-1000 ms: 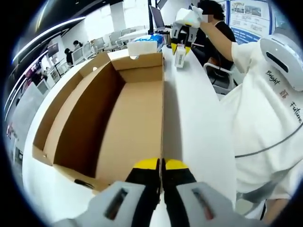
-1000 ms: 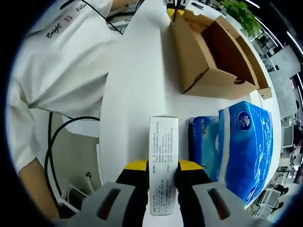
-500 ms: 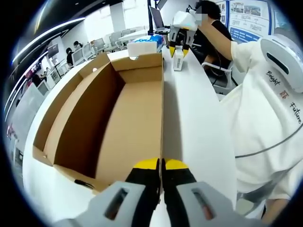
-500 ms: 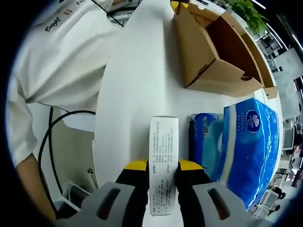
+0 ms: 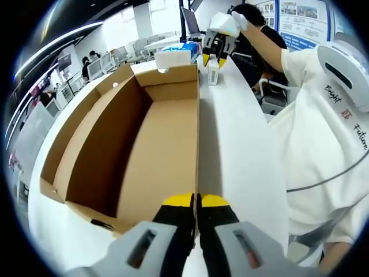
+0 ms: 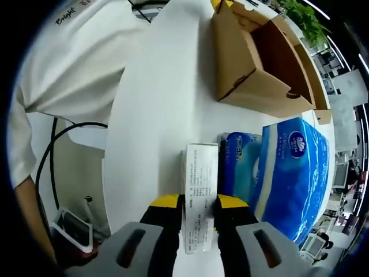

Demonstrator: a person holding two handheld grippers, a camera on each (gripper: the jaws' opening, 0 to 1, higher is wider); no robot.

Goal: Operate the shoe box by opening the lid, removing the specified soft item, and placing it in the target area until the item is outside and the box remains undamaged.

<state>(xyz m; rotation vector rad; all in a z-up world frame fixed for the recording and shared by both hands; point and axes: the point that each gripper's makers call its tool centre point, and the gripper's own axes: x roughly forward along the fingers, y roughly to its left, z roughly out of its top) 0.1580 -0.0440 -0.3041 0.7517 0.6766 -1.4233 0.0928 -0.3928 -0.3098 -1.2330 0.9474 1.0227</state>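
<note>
The open cardboard shoe box (image 5: 150, 133) lies on the white table (image 5: 242, 144), and its inside looks bare. My left gripper (image 5: 196, 201) is shut on the near end of the box's right wall. Beyond the box's far end, my right gripper (image 5: 214, 49) holds a small white printed carton (image 5: 212, 62) low over the table. In the right gripper view the right gripper (image 6: 199, 202) is shut on that carton (image 6: 200, 179), whose far end reaches down beside the blue tissue packs (image 6: 288, 173). The shoe box (image 6: 259, 63) lies farther off.
A person in a white shirt (image 5: 323, 133) stands along the table's right edge. Another person sits behind the far end. A black cable (image 6: 57, 150) and a small device (image 6: 75, 228) lie below the table edge. Bare table (image 6: 167, 98) runs beside the box.
My right gripper has carried the white carton farther from the box and down beside the blue tissue packs. The left gripper and the box have not moved.
</note>
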